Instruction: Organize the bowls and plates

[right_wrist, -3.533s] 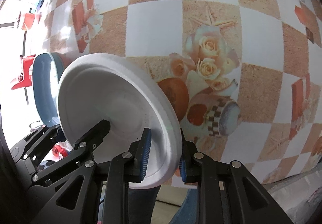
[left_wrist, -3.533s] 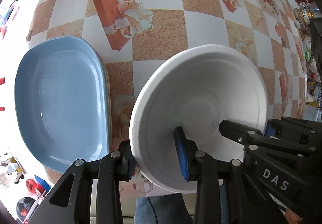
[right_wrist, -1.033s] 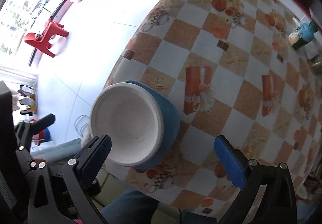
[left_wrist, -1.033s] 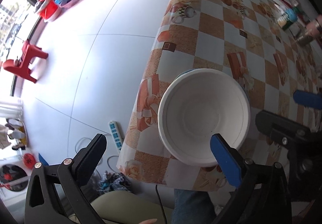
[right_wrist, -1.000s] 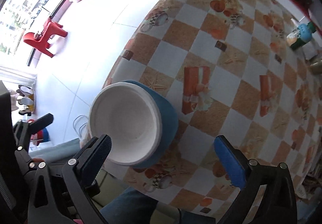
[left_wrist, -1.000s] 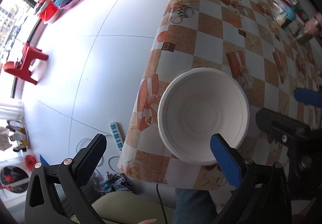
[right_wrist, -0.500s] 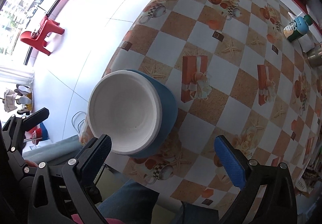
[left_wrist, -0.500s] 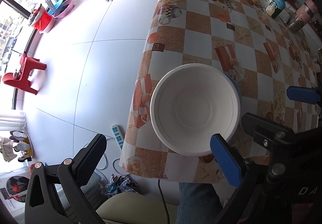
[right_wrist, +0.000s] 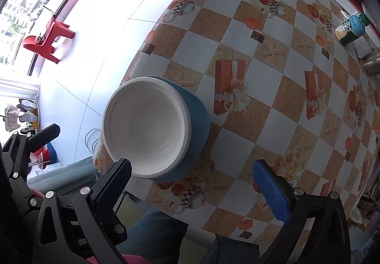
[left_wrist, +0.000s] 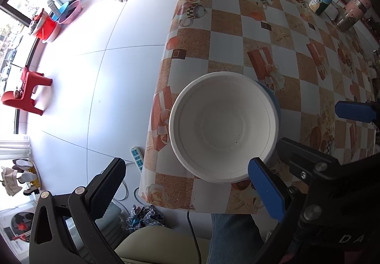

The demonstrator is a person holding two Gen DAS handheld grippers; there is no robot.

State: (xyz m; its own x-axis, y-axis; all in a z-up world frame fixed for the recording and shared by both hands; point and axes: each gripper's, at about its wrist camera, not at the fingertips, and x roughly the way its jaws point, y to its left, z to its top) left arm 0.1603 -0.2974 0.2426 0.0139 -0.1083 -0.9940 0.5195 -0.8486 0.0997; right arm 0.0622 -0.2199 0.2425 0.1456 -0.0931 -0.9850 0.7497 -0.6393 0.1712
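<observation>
**Status.** White bowl (left_wrist: 223, 127) sits nested on the blue plate (right_wrist: 198, 119), near the table (left_wrist: 237, 33) corner closest to the person. Bowl is upright, rim level; plate shows only as a blue crescent on the far side in the left view, wider band in the right view. Nothing else stacked that can be seen.

**Grippers.**
- Left gripper (left_wrist: 187, 183): jaws wide apart, nothing between them. Hangs above and short of the bowl; blue pad overlaps the bowl rim in view only, no contact evident.
- Right gripper (right_wrist: 197, 178): jaws wide apart, nothing held. Also raised, clear of the stack.

**Step in hand (judgement).** Stack looks placed and let go; both tools stand off w/ jaws spread. Reads as end of the place step, or the check after it.

**Next move (judgement).**
1. If more dishes remain, locate them: none visible in either view, so cannot tell.
2. If the stack needs re-centring, approach from the near side, close on the plate edge, not the bowl; bowl looks light and prob. shifts easily.
3. Keep the stack off the table edge; it sits close to the corner.

**Other items.** Bottle (right_wrist: 350, 29) stands far across the table, well apart from the stack.
</observation>
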